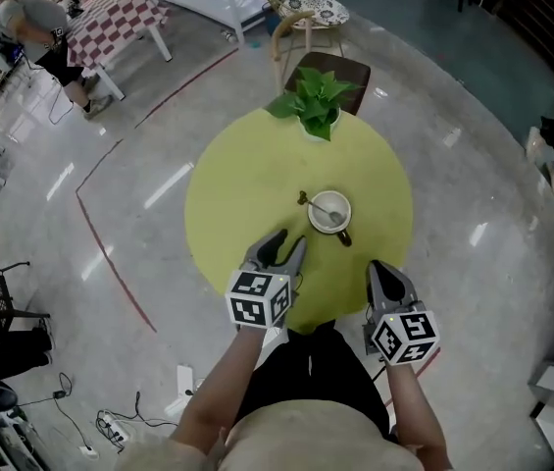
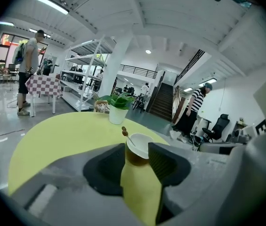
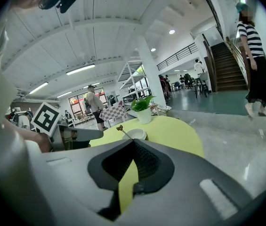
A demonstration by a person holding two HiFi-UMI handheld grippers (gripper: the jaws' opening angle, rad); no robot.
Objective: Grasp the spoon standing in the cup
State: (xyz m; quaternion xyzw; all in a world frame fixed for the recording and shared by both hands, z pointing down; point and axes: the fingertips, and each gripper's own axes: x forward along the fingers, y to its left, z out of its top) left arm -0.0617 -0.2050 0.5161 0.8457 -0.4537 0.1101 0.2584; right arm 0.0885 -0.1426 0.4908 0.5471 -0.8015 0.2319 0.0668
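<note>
A white cup (image 1: 329, 212) with brown sides stands near the middle of the round yellow-green table (image 1: 237, 204). A spoon (image 1: 318, 205) stands in it, its brown handle leaning up and to the left. My left gripper (image 1: 289, 239) hovers just short of the cup on its near left, jaws open with nothing between them. In the left gripper view the cup (image 2: 139, 148) and spoon handle (image 2: 125, 133) show through the gap of that gripper (image 2: 136, 160). My right gripper (image 1: 385, 269) is at the table's near right edge, shut and empty. Its own view shows the right gripper (image 3: 133, 144) closed, with the cup (image 3: 135, 134) farther ahead.
A potted green plant (image 1: 316, 101) stands at the table's far edge, with a brown chair (image 1: 340, 67) behind it. A checked table (image 1: 110, 23) and a person (image 1: 36, 27) are far off at the upper left. A person in a striped shirt (image 2: 196, 107) stands near stairs.
</note>
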